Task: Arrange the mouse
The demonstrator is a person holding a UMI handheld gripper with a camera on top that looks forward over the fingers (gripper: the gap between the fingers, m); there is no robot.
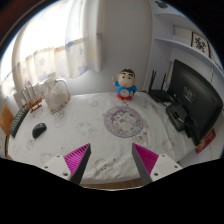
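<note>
Table ahead of me under a pale patterned cloth; a round grey mat lies near its middle, and a cartoon boy figure in red top and blue bottom stands upright at the far edge. A dark monitor stands along the right edge with a black router, antennas up, at the far right corner beside it. Near the far left corner I see a clear jar-like container; white curtains hang behind the table.

Mouse well left of open tool (empty).
</note>
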